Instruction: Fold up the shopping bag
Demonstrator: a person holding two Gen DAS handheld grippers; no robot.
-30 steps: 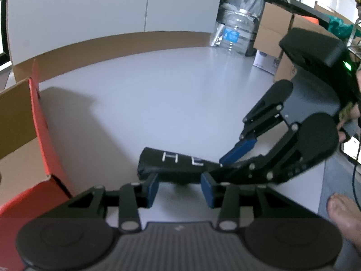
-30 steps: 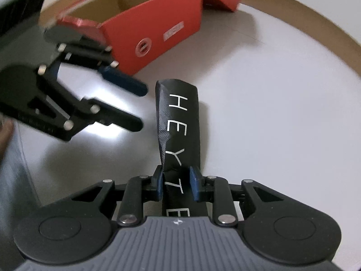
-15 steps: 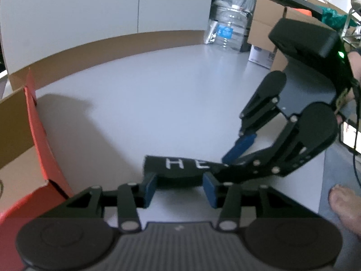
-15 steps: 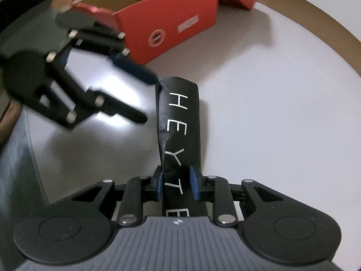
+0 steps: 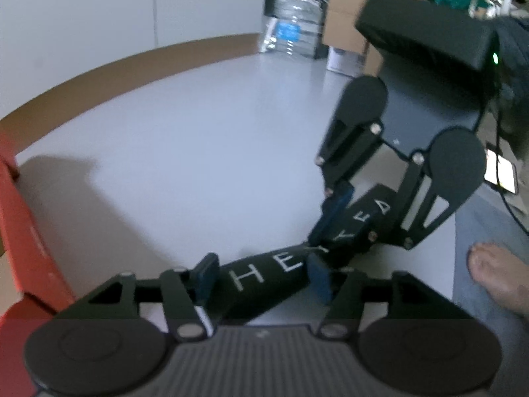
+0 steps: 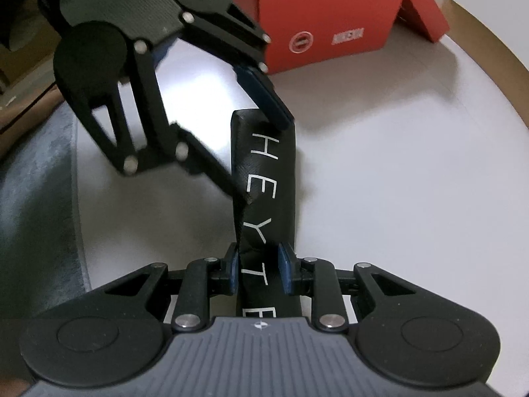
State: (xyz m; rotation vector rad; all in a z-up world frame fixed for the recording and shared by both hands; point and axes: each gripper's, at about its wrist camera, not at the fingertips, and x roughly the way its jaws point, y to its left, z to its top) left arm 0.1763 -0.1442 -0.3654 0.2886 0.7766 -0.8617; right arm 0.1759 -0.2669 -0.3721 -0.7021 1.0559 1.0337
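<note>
A black shopping bag (image 6: pixel 264 172) with white letters lies folded into a narrow strip on the round white table (image 6: pixel 396 165). My right gripper (image 6: pixel 259 273) is shut on the strip's near end, blue pads pressing both sides. In the left wrist view the same gripper (image 5: pixel 347 228) comes down from the right onto the bag (image 5: pixel 264 274). My left gripper (image 5: pixel 263 278) straddles the strip's other end and its jaws are opening, the pads standing apart from the fabric. From the right wrist view the left gripper (image 6: pixel 254 149) reaches in from the upper left, one blue pad (image 6: pixel 274 106) at the bag's far end.
An open red cardboard box (image 6: pixel 324 33) stands at the table's far side, close to the left gripper, box (image 5: pixel 29 241). Beyond the table are a large water bottle (image 5: pixel 294 16) and cardboard boxes (image 5: pixel 344 23). A person's bare foot (image 5: pixel 496 274) shows at the right.
My left gripper has moved in over the bag's end and its jaws have spread wider. The right gripper has rolled a little and keeps its hold on the strip.
</note>
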